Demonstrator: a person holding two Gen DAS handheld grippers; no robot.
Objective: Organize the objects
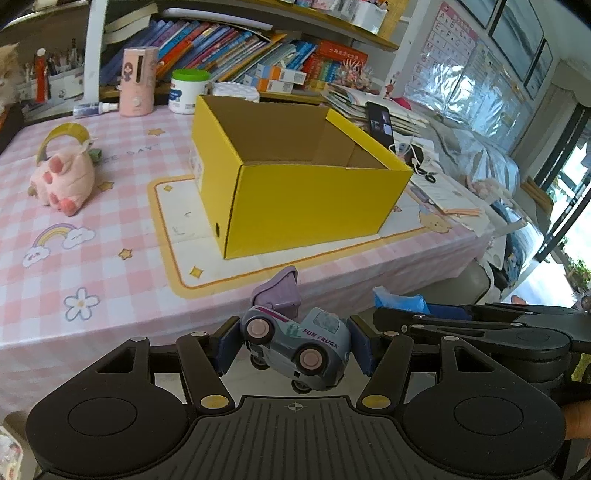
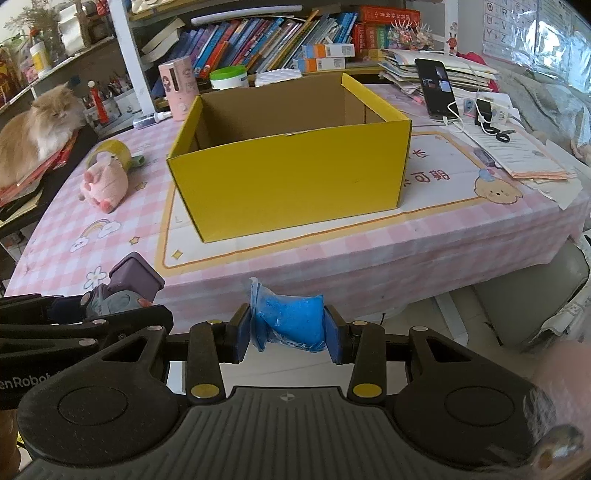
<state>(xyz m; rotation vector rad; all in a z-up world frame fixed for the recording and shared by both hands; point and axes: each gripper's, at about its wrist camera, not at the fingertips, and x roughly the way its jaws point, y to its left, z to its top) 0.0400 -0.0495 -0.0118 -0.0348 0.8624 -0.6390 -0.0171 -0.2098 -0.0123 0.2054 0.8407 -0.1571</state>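
the left gripper (image 1: 295, 345) held the toy truck (image 1: 297, 347), the right gripper (image 2: 288, 328) the blue bag (image 2: 290, 321); the yellow box (image 2: 291, 170) sat ahead of both, top open.

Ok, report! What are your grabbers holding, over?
Left gripper clamps toy truck. Right gripper clamps blue bag. Yellow box ahead, open. Path clear.

Home study corner — crammed bookshelf (image 2: 266, 33), cat (image 2: 35, 125), pink checked tablecloth (image 1: 110, 229)

Black ribbed tool (image 1: 295, 349), blue pads (image 2: 242, 334), brass-coloured pivot screws.
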